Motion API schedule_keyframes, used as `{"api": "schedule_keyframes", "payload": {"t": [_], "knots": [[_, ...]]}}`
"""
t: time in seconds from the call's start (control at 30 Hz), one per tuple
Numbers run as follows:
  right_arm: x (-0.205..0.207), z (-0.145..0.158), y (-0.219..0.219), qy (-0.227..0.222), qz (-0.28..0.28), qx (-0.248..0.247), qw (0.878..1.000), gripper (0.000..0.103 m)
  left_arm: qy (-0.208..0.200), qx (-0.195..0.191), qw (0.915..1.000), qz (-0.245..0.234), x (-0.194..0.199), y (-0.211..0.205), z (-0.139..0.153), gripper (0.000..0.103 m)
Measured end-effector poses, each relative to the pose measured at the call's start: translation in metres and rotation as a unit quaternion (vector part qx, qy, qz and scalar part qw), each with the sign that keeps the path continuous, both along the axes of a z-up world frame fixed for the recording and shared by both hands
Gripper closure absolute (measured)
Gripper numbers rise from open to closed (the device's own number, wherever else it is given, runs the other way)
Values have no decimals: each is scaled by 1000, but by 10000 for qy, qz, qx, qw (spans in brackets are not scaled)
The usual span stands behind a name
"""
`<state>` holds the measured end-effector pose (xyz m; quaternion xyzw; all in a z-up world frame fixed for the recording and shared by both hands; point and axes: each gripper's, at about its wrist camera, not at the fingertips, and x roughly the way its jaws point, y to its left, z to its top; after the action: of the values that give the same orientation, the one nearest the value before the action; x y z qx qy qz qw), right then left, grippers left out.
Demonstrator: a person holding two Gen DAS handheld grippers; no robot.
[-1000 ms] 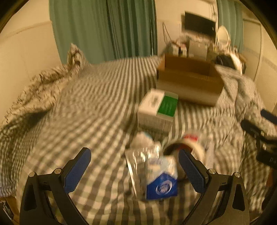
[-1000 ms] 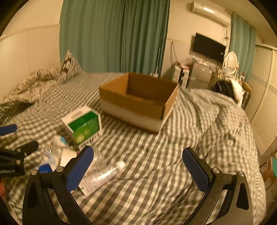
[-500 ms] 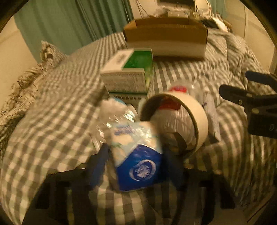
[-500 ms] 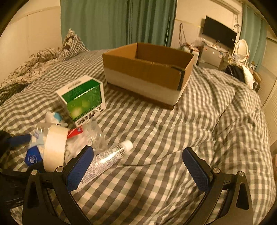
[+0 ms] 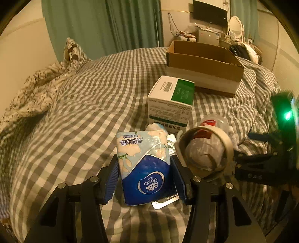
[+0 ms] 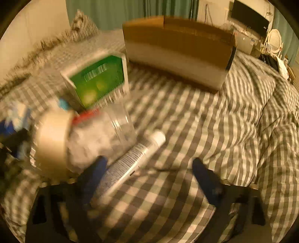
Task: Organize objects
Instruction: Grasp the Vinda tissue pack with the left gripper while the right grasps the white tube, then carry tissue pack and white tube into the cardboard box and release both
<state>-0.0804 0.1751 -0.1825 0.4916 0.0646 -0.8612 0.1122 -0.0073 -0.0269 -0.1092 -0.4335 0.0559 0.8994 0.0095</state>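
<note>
My left gripper [image 5: 144, 174] is shut on a blue and white Vinda tissue pack [image 5: 145, 168], held just above the checked bedspread. A roll of beige tape [image 5: 205, 151] leans on a clear plastic bottle [image 5: 216, 121] right beside it. A green and white box [image 5: 172, 99] stands behind them. An open cardboard box [image 5: 203, 63] sits farther back. My right gripper [image 6: 149, 175] is open and blurred, low over a white tube [image 6: 130, 158] that lies between its fingers. The tape roll [image 6: 52, 142], the bottle [image 6: 104, 132] and the green box [image 6: 99, 78] show at its left.
A rumpled patterned blanket and pillow [image 5: 46, 80] lie at the bed's left. The bedspread [image 6: 243, 112] rises in folds at the right. A cluttered desk with a monitor [image 5: 209, 13] stands beyond the bed.
My left gripper closed on the tissue pack and lifted it slightly. My right gripper dropped down and forward toward the white tube, still open.
</note>
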Motion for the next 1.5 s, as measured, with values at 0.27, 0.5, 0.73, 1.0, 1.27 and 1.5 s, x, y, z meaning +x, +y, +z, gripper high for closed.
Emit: {"api": "schedule_keyframes", "payload": {"t": [0.27, 0.5, 0.73, 1.0, 1.27, 1.5], "knots": [[5, -3, -5, -61, 260, -343, 9991, 63, 15, 54, 10000, -18, 0, -2, -4, 48], [12, 1, -10, 120, 261, -293, 9992, 72, 36, 128, 9999, 71, 4, -5, -5, 48], [26, 34, 5, 732, 77, -114, 9972, 88, 263, 211, 9992, 197, 4, -2, 13, 48], [32, 67, 16, 1104, 78, -286, 9934, 89, 634, 272, 9976, -66, -9, 20, 47, 48], [10, 146, 31, 1964, 226, -370, 9796, 89, 1032, 251, 9934, -434, -59, 53, 94, 48], [-53, 204, 39, 2534, 363, -197, 9665, 89, 1273, 347, 9864, -981, -128, 91, 128, 48]]}}
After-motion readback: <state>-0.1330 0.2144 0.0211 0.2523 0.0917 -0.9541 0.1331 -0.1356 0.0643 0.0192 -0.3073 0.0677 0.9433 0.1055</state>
